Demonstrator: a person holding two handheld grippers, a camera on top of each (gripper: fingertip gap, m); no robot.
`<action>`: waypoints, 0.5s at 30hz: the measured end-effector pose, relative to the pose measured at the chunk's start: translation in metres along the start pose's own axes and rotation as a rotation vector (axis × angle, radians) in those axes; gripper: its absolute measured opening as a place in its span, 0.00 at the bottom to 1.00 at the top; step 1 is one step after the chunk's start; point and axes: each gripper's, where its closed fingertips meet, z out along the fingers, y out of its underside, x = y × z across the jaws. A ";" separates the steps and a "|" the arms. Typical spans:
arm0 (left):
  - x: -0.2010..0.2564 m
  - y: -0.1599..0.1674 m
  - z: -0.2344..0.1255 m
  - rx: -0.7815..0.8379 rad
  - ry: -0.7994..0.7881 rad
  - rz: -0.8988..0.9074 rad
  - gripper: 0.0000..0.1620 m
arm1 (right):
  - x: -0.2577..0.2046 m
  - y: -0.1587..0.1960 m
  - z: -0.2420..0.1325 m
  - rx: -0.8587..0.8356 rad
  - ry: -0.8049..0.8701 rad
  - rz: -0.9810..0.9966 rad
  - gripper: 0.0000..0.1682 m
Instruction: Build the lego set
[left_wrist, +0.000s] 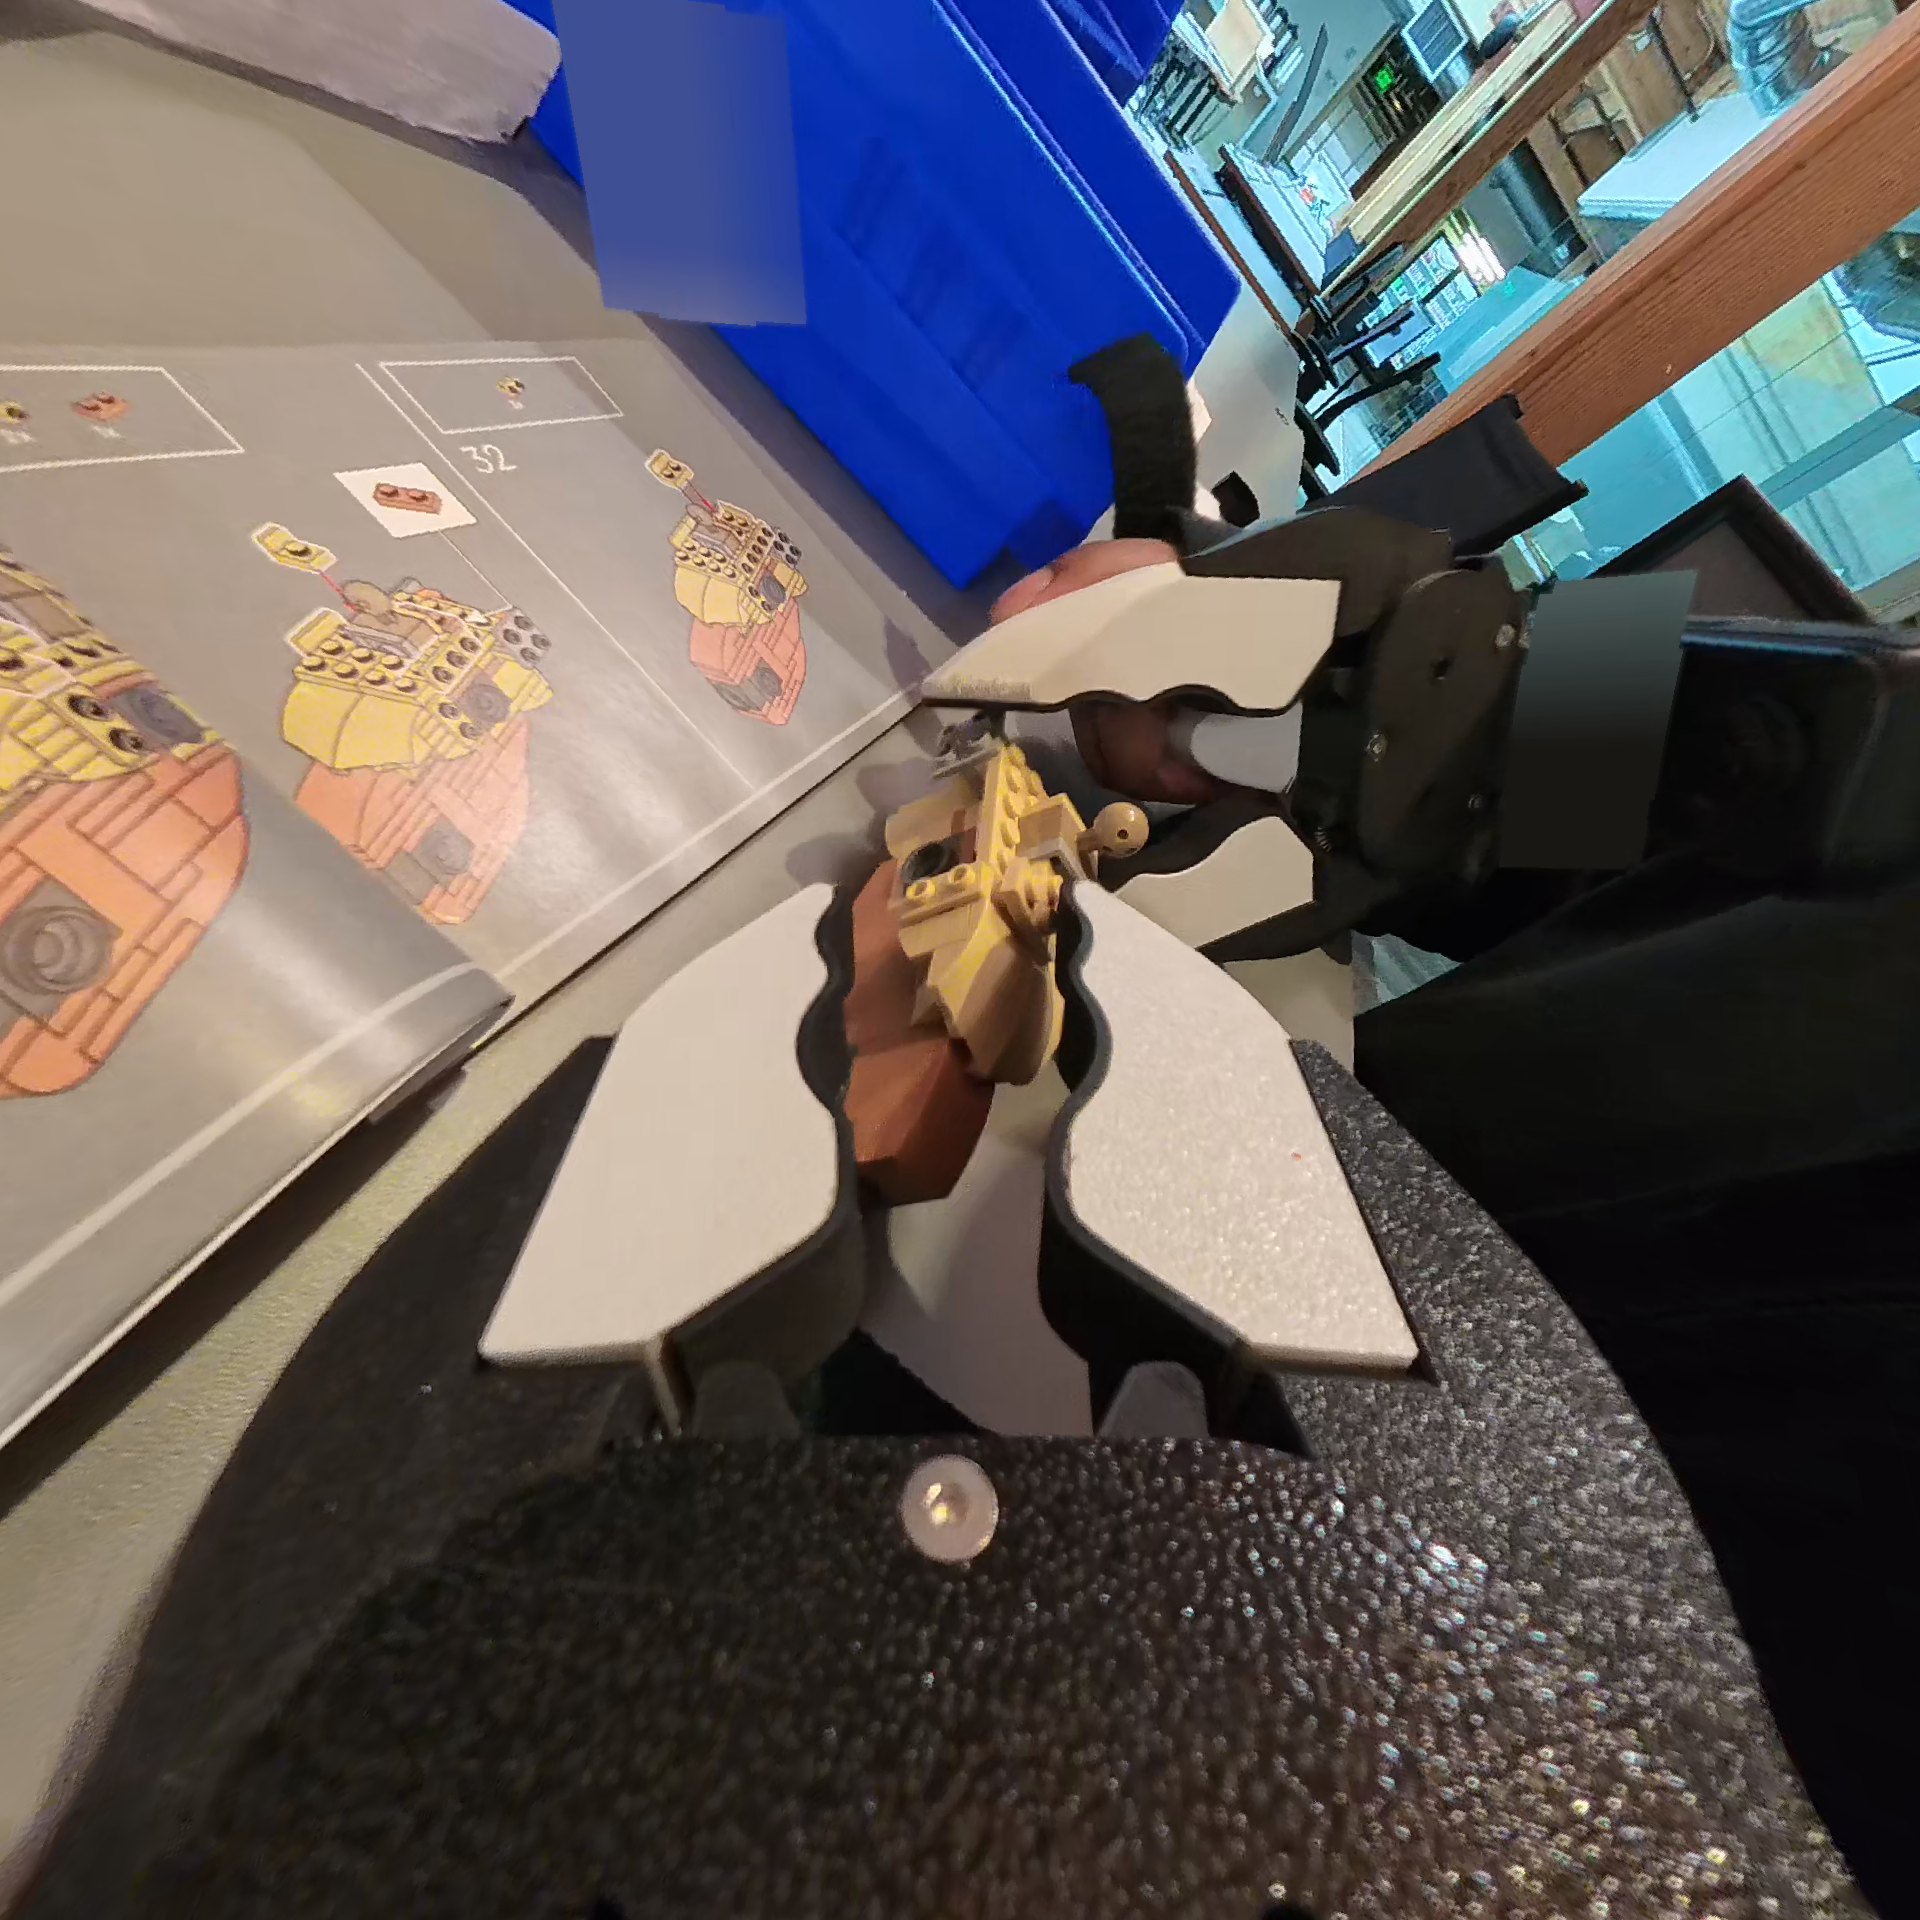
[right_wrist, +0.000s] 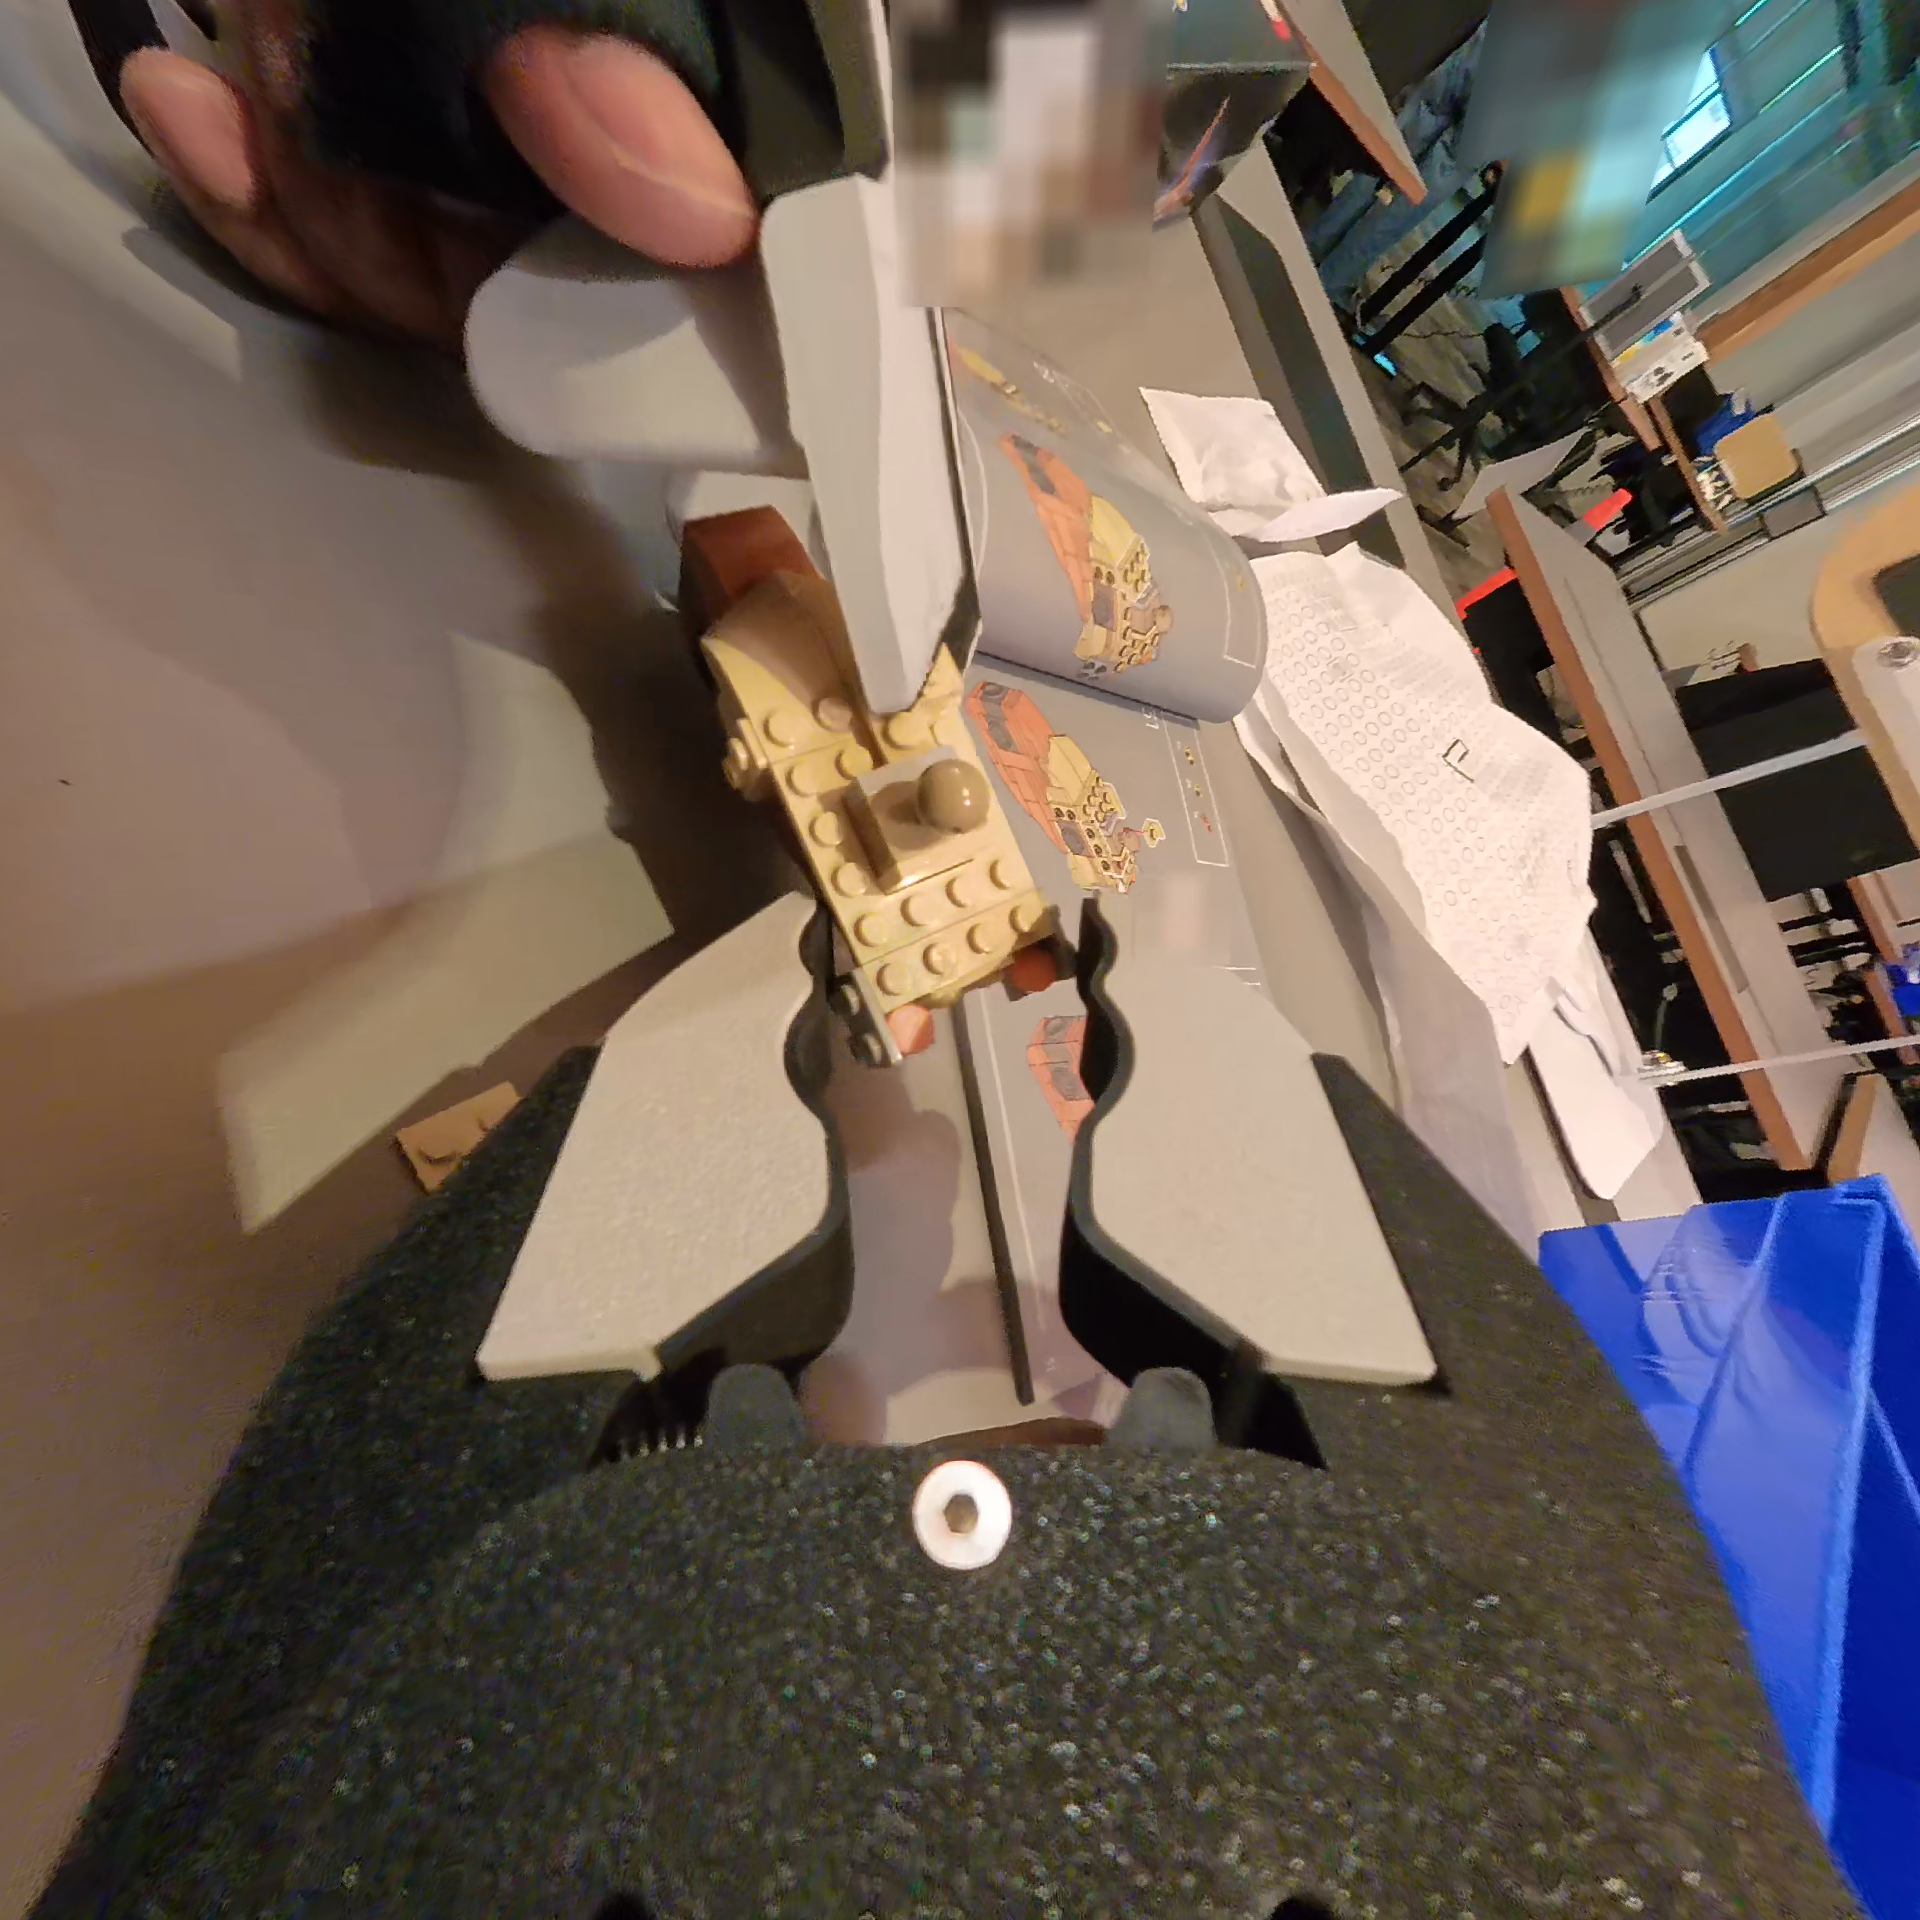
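Left gripper (left_wrist: 951, 935) jaws apparently clamp lego model (left_wrist: 966, 935).

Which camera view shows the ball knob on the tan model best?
The right wrist view: the ball knob faces the camera, large and unobstructed on the tan model. In the left wrist view the knob appears small, seen sideways at the model's edge.

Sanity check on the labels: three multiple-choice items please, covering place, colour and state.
1. Where is the open grey instruction booklet?
A. flat on the table, beside the model
B. inside the blue bin
C. in the right gripper

2. What colour is the ball-topped knob on the model?
A. blue
B. tan
C. white

3. What is the left gripper's state?
A. open, empty
B. shut on the booklet
C. shut on the tan and reddish-brown lego model

Key:
1. A: the booklet lies open on the table.
2. B: the knob is tan.
3. C: the left gripper clamps the model.
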 end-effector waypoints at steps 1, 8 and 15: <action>0.000 0.000 0.000 -0.001 0.000 -0.002 0.23 | 0.001 0.000 0.000 0.000 0.009 -0.010 0.27; 0.000 0.000 -0.001 -0.002 0.016 -0.032 0.25 | 0.004 -0.004 -0.002 0.011 0.075 -0.089 0.27; 0.001 -0.001 -0.003 0.003 0.029 -0.043 0.27 | 0.008 -0.009 -0.005 0.023 0.139 -0.164 0.27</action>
